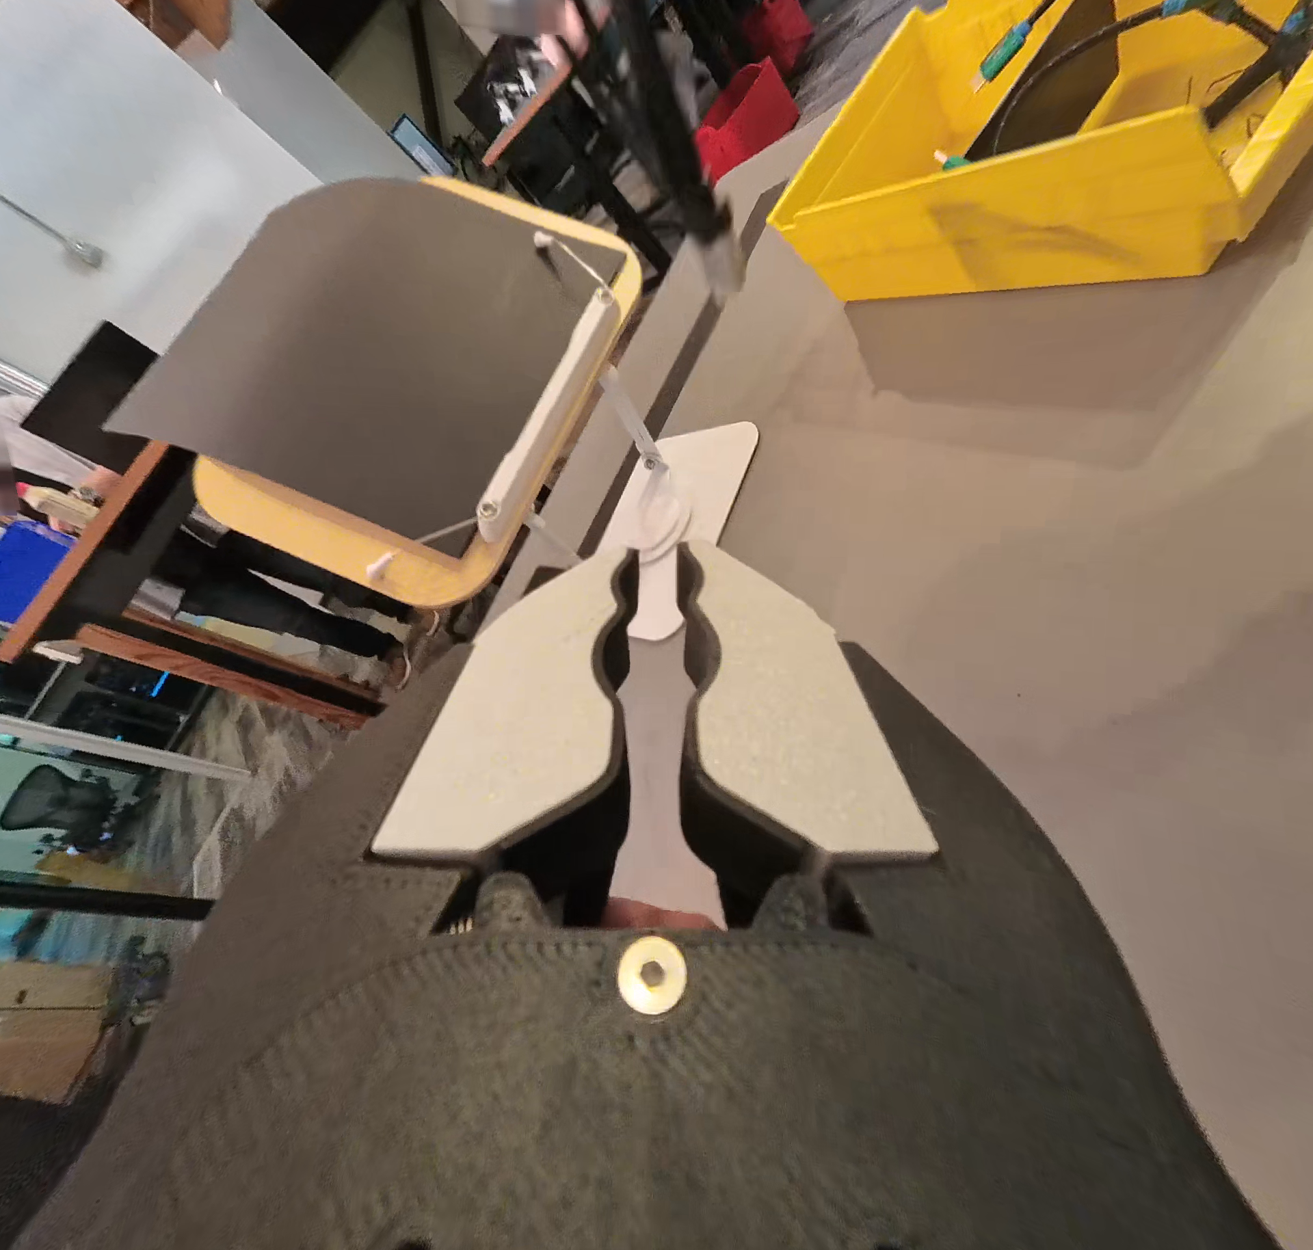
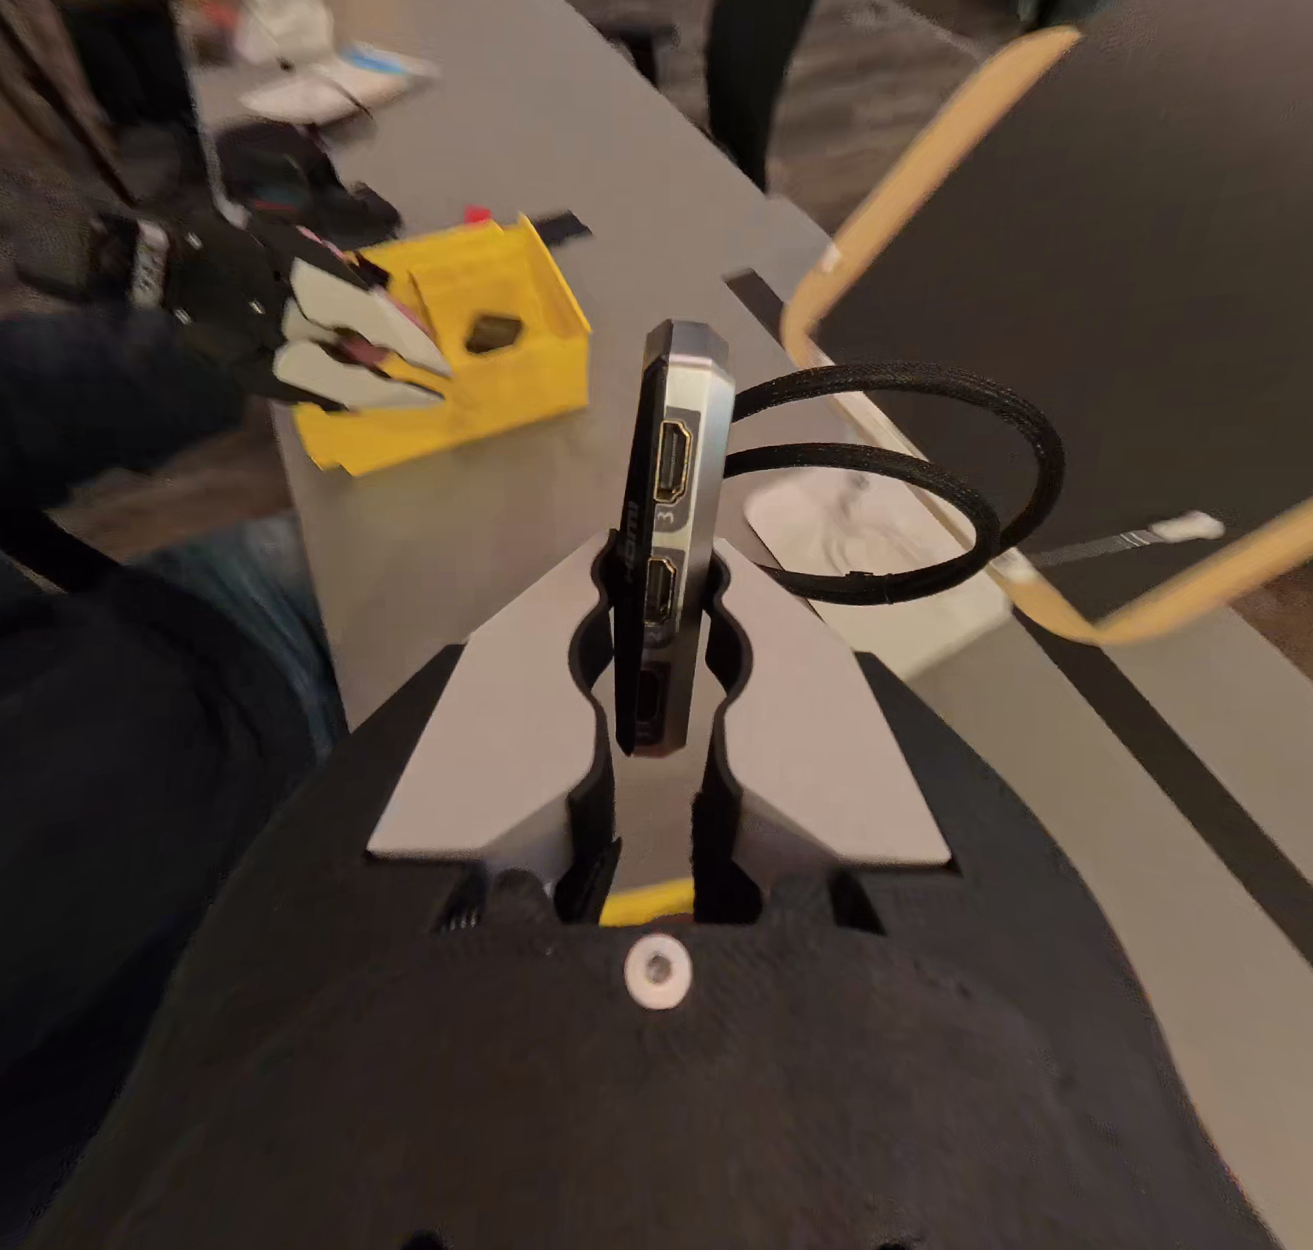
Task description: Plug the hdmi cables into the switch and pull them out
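- While the left gripper [image 1: 657,619] shows nothing between its grey fingers [image 1: 529,711], only a narrow gap stays between them, so I read it as nearly together and empty; it hangs over the grey table [image 1: 1030,576].
- From this view the HDMI cables [image 1: 1051,4] with green plugs lie in the yellow bin [image 1: 995,221], well apart from the gripper. A risk is that the plugs are tangled together, so pulling one could drag the others or tip the bin.
- One black cable [image 1: 675,150] hangs in front, blurred, with its plug end near the table edge. It could swing and be hard to catch, and I cannot tell what holds it above.
- The yellow-framed tablet [image 1: 398,392] on its white stand [image 1: 700,477] is just ahead of the fingertips; a careless move forward could knock it.
- Turning to the right wrist view, the right gripper [image 2: 657,619] is clamped on the HDMI switch [image 2: 671,541], which stands on its edge with the ports facing the camera; I see no plug in these ports.
- Only the lower part of the switch sits between the fingers, so I judge that a push from a plug could turn it or make it slip.
- The braided black cable [image 2: 924,477] of the switch loops toward the tablet [image 2: 1066,292] and could snag on the frame.
- Farther left, the left gripper [image 2: 440,381] is before a small yellow bin [image 2: 483,363], fingers slightly apart. The picture is blurred, so aligning a plug now seems risky.
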Tool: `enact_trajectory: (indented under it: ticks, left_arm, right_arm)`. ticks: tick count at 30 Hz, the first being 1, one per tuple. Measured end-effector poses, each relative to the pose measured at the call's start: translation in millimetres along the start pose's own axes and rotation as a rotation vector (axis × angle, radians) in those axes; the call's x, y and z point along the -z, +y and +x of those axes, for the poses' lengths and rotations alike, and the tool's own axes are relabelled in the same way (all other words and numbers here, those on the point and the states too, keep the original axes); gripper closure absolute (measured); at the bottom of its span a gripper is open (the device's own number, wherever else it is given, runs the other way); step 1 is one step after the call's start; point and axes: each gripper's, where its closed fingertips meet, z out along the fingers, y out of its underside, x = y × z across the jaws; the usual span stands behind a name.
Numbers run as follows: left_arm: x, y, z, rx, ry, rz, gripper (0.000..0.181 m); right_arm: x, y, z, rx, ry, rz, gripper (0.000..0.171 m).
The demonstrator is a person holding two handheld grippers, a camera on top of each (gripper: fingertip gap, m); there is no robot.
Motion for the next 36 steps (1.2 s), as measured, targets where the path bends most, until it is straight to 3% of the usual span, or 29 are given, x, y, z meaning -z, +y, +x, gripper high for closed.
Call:
enact_trajectory:
  ticks: [5, 10, 20, 28, 32, 36]
  left_arm:
    - [-12.8, 22.2, 9.4, 0.011, 0.029, -0.052, 0.164]
    - [-18.5, 37.0, 15.8, 0.032, 0.055, -0.082, 0.158]
    - [-27.6, 56.2, 27.0, 0.07, 0.097, -0.117, 0.153]
    - [-30.3, 65.4, 33.9, 0.073, 0.122, -0.138, 0.149]
    - [-30.4, 68.5, 36.5, 0.074, 0.133, -0.148, 0.143]
    - [-29.1, 70.6, 36.3, 0.076, 0.135, -0.158, 0.137]
  right_arm:
    - [52.7, 44.7, 57.3, -0.036, 0.171, -0.299, 0.152]
    - [64.2, 106.1, 103.6, -0.177, 0.231, -0.478, 0.152]
    - [18.2, 206.9, 140.4, -0.352, 0.189, -0.705, 0.152]
    - [-15.0, 252.2, 151.7, -0.411, 0.093, -0.81, 0.152]
    - [-21.4, 282.7, 162.3, -0.476, 0.11, -0.885, 0.134]
    - [-21.3, 278.7, 169.4, -0.438, 0.151, -0.851, 0.106]
